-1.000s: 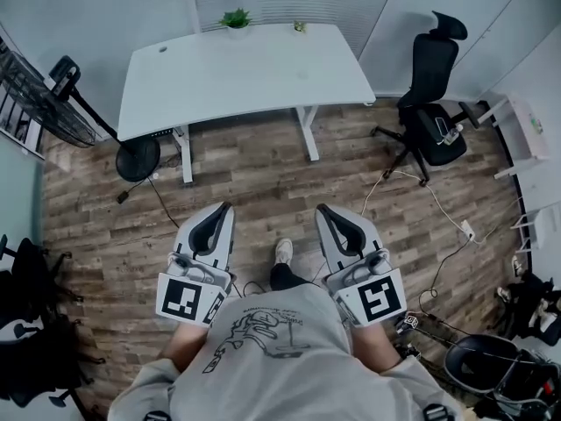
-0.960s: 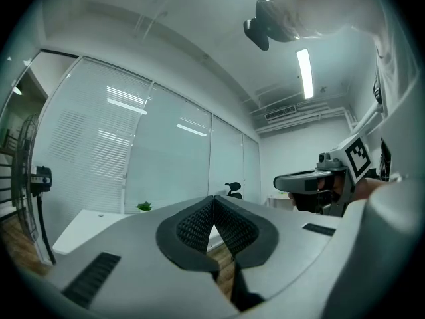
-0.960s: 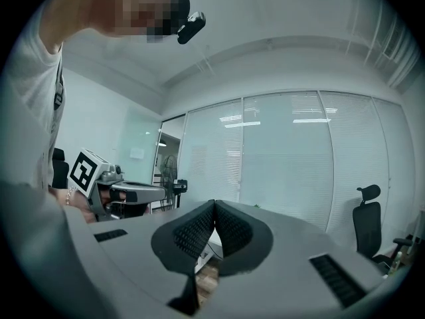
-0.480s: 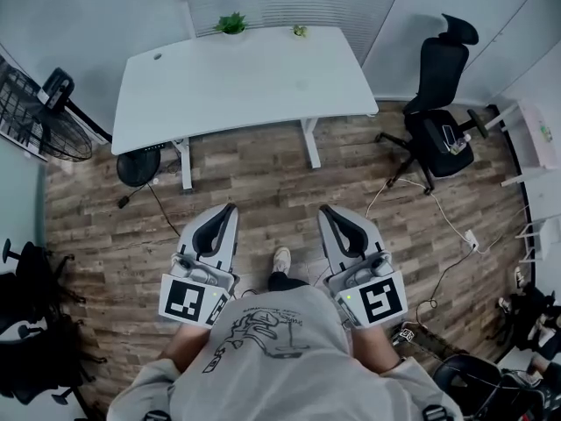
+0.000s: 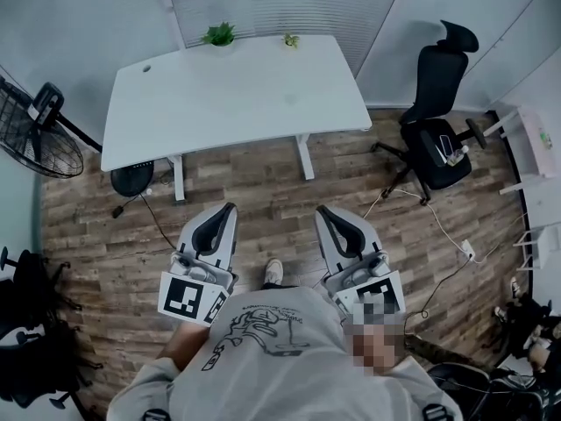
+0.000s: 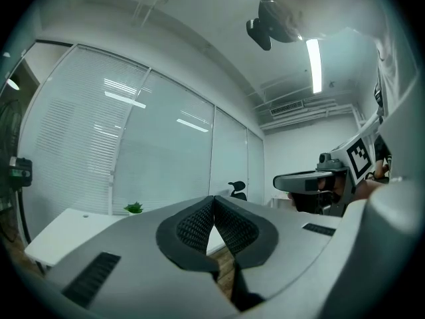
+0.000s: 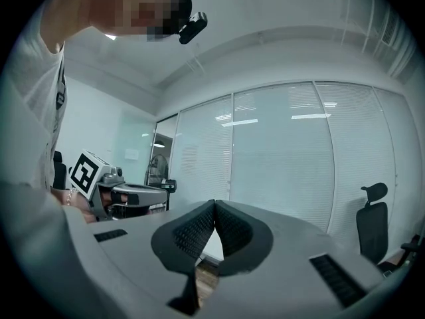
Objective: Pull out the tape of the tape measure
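Observation:
No tape measure can be made out in any view. My left gripper (image 5: 225,210) and right gripper (image 5: 323,210) are held level in front of my body, side by side above the wooden floor. Both are shut with nothing between their pads. In the left gripper view the ribbed pads (image 6: 199,221) meet at the tip, and the right gripper (image 6: 312,181) shows off to the side. The right gripper view shows its own pads (image 7: 199,228) pressed together too. A white table (image 5: 228,95) stands ahead, with a small pale object (image 5: 290,39) on its far edge, too small to identify.
A small green plant (image 5: 218,34) stands at the table's back edge. A black office chair (image 5: 438,121) is to the right, with cables on the floor near it. A standing fan (image 5: 39,130) is at the left. Glass walls with blinds close the room behind the table.
The whole room has shifted in the head view: the table has slid left and looks a little nearer, and the chair has moved too. Both grippers keep their place before my body, still shut.

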`<state>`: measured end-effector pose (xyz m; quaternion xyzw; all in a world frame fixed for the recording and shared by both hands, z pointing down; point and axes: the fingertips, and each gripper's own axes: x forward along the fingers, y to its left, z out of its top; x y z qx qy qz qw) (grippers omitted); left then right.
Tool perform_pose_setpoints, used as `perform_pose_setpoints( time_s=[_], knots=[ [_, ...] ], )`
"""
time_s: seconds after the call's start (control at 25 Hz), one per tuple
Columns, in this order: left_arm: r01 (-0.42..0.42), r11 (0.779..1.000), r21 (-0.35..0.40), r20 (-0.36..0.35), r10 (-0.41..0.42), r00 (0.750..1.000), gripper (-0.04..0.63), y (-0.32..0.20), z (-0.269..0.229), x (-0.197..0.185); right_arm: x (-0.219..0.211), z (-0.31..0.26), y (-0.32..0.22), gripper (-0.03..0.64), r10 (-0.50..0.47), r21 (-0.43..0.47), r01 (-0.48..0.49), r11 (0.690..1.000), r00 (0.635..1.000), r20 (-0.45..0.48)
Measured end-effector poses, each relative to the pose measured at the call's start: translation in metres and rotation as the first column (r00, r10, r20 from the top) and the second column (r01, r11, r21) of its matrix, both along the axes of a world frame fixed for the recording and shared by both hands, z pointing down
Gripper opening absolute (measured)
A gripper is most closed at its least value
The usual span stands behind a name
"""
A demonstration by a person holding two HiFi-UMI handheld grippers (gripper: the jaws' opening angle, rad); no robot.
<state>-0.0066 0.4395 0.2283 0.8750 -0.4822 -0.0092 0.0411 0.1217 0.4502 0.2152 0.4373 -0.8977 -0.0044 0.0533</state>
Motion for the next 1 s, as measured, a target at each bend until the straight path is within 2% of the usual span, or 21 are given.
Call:
perform_pose_setpoints(
  time_s=[0.36,0.68,1.0],
  knots=[
    [0.039,0.999,-0.007,-0.002,-0.039,0.999,0.021,-0.034,0.006,0.023,0.029,0.006,-0.038,0.008,-0.032,-0.004,0.032,0.999,0.999,0.002],
    [0.046,0.999,-0.028,0.012,-0.046,0.999,0.021,-0.042,0.009,0.035,0.033,0.011,-0.047,0.008,-0.067,-0.019,0.068,0.998,0.998,0.021],
    [0.042,0.999,-0.033,0.013,-0.041,0.999,0.021,-0.064,0.015,0.035,0.032,0.015,-0.072,0.008,-0.063,-0.012,0.064,0.998,0.998,0.025]
  ],
)
